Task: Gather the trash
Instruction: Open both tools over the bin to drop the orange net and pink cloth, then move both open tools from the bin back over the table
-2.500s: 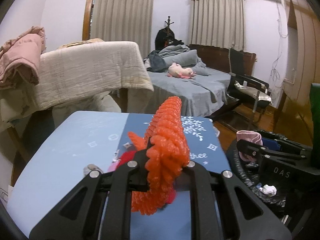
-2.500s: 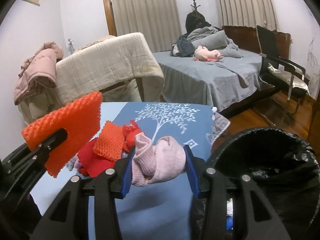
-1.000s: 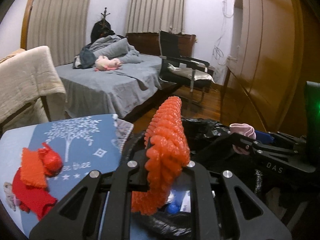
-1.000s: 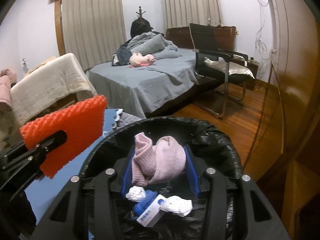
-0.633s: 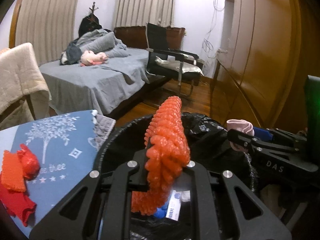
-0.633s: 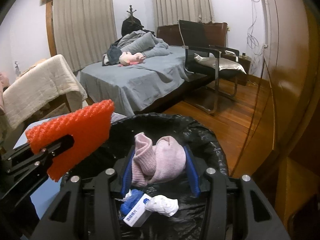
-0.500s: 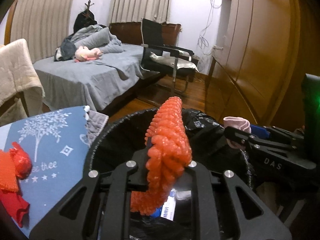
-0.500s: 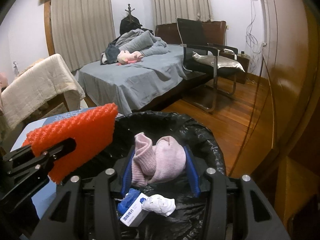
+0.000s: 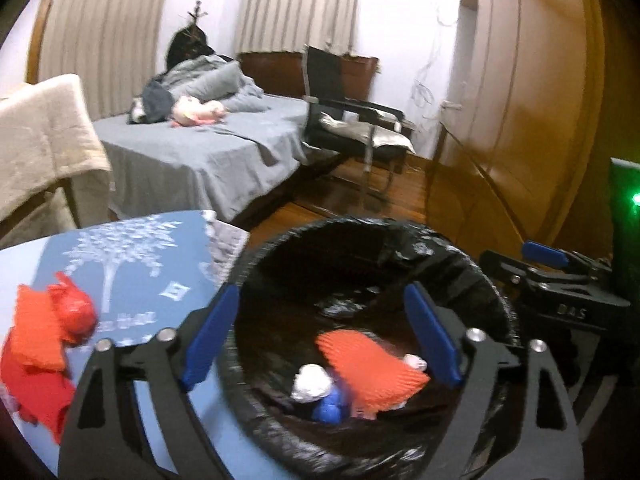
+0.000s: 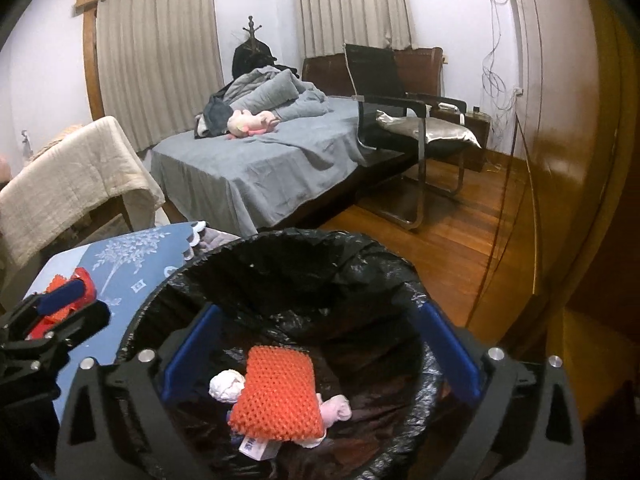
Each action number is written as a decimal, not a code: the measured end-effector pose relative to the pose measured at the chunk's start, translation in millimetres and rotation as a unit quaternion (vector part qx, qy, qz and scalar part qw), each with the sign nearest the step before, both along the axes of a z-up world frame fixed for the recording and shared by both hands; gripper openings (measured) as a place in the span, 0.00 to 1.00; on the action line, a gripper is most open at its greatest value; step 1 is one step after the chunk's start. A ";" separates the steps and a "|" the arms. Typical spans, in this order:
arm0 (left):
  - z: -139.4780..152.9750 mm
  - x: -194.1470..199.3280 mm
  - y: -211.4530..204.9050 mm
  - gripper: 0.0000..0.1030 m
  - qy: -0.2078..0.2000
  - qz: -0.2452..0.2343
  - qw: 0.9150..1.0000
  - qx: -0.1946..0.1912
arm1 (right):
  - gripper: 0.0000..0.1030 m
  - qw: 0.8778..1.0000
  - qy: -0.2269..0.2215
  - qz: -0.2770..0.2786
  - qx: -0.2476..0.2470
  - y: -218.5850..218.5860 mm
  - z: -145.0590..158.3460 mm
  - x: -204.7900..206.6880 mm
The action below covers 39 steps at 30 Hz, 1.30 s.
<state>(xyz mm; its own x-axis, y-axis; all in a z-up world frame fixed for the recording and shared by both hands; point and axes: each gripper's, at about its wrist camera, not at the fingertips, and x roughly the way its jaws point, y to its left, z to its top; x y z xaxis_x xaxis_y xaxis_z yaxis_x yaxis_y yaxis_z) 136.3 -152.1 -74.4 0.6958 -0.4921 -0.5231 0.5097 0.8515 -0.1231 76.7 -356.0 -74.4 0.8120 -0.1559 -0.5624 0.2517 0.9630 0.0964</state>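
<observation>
A bin lined with a black bag (image 9: 472, 272) (image 10: 304, 248) stands beside the blue table. The orange foam net (image 9: 370, 366) (image 10: 278, 394) lies inside it on white paper wads (image 10: 226, 386), a small box and the pink cloth (image 10: 336, 408). My left gripper (image 9: 320, 340) is open and empty above the bin's left side. My right gripper (image 10: 320, 350) is open and empty above the bin; it also shows at the right of the left wrist view (image 9: 560, 276). More red and orange scraps (image 9: 44, 332) lie on the table.
The blue tablecloth (image 9: 132, 256) with a white tree print lies left of the bin. Behind are a grey bed (image 10: 280, 160), a black chair (image 10: 404, 120), a wooden wardrobe (image 10: 560, 160) at right and a chair draped in beige cloth (image 10: 72, 176).
Both grippers opened over the bin. The orange net fell from the left gripper and the pink cloth from the right; both now lie in the bin.
</observation>
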 end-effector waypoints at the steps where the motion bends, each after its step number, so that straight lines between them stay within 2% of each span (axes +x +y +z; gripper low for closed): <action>1: 2.5 0.1 3.0 0.85 -0.003 0.005 1.000 0.001 | 0.94 1.000 0.001 0.003 0.001 2.9 0.7 0.5; 3: 5.1 -1.3 14.1 0.88 -0.008 0.020 1.000 0.004 | 0.94 1.000 0.000 0.007 0.004 10.1 2.1 1.0; 10: 11.2 -6.5 60.9 0.89 -0.020 0.080 0.997 0.013 | 0.94 0.999 -0.004 0.033 0.009 38.6 3.7 6.1; 23: 11.7 -16.0 141.8 0.89 -0.040 0.161 0.985 0.044 | 0.94 0.993 -0.002 0.117 0.011 131.8 0.7 36.9; 31: 7.4 -19.1 190.3 0.89 -0.043 0.207 0.976 0.055 | 0.94 0.986 -0.003 0.165 0.004 190.1 -6.4 56.5; 39: 0.0 -14.3 243.8 0.89 -0.035 0.257 0.963 0.065 | 0.94 0.982 0.004 0.187 0.003 227.9 -19.3 71.9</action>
